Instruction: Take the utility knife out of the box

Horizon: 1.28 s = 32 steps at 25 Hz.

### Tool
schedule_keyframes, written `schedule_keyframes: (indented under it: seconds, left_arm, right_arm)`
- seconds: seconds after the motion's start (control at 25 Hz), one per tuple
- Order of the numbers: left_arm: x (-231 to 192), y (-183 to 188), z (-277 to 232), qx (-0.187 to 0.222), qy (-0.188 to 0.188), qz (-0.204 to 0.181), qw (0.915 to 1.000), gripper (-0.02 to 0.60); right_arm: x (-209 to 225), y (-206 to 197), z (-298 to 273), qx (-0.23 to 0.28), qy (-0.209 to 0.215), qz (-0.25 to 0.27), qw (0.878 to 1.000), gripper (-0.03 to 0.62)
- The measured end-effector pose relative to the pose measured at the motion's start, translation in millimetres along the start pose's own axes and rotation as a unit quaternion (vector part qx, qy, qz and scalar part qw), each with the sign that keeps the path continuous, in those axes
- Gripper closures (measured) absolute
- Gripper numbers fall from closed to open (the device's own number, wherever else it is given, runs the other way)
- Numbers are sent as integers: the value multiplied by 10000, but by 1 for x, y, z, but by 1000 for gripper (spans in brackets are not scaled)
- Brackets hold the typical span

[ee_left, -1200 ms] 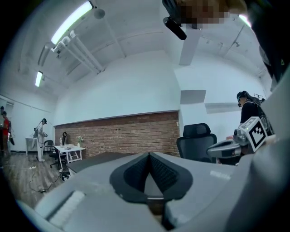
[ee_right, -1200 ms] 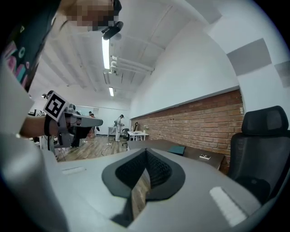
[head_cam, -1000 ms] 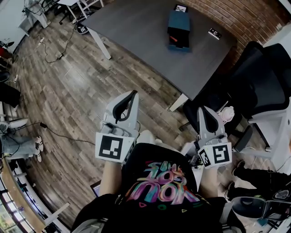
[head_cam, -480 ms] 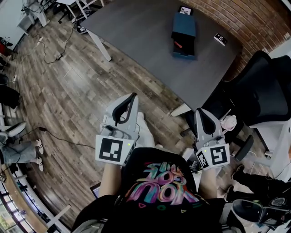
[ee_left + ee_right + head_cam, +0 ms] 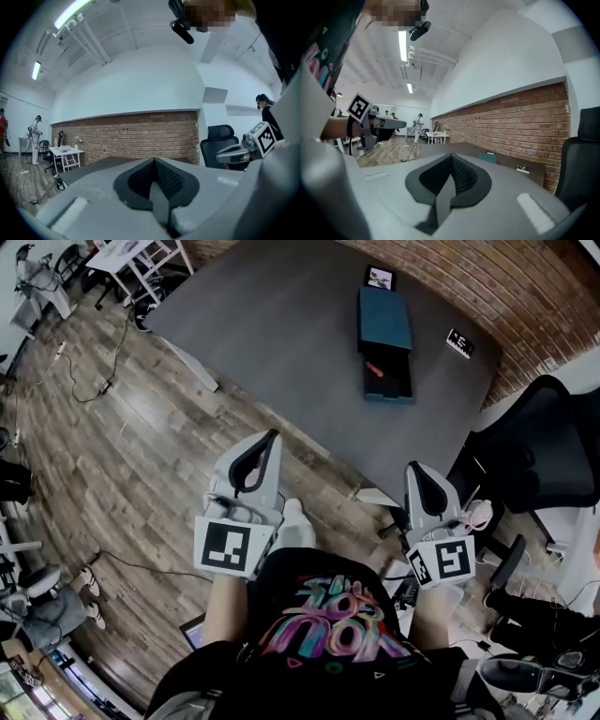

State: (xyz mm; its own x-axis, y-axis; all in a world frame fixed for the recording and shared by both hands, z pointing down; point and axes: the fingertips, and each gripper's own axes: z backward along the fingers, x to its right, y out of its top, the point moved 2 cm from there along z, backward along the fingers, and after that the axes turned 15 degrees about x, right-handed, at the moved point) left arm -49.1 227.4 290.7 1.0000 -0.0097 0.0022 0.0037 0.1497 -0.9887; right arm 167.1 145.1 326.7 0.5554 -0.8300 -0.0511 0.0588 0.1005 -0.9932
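**Short of the table, both grippers shut and empty**

We judged the step in hand to be the approach: nothing on the table (image 5: 281,324) had been touched. The left gripper (image 5: 274,433) and the right gripper (image 5: 413,466) were held close to our body, over the wooden floor (image 5: 122,456) and on the near side of the table's near edge. Each gripper's own view showed its jaws pressed together with nothing between them.

The box (image 5: 384,320), a teal one, lay well apart from both grippers, toward the table's far edge and nearer its right corner. Its tray (image 5: 389,388) was pulled out toward us. In the tray lay a small orange-red thing that we took for the utility knife (image 5: 373,368), at the tray's left side.

The next move, as we judged it, called for closing in on the table. One gripper would then have to open, reach over the near edge and come down on the knife inside the tray. The other might steady the box.

The table was dark grey and mostly bare. A small black card (image 5: 459,341) lay right of the box, and a small framed picture (image 5: 379,278) just beyond it. A brick wall (image 5: 487,277) ran along the far edge. A black office chair (image 5: 534,446) stood off the right corner, a white table (image 5: 141,254) stood far left, and a cable (image 5: 89,381) trailed over the floor.
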Motion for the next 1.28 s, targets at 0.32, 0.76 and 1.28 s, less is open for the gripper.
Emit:
schedule_keyframes:
  seconds: [0.32, 0.76, 1.28]
  left_arm:
    - [-64, -17, -36, -89, -379, 83, 9992, 580]
    - [-76, -46, -66, -291, -747, 549, 9953, 580]
    - [-102, -52, -123, -275, -735, 475, 9958, 580]
  right_arm:
    - [-1, -9, -61, -155, -480, 85, 9987, 597]
    - [-4, -31, -77, -589, -832, 42, 9948, 597]
    - [34, -41, -148, -399, -761, -16, 9963, 597]
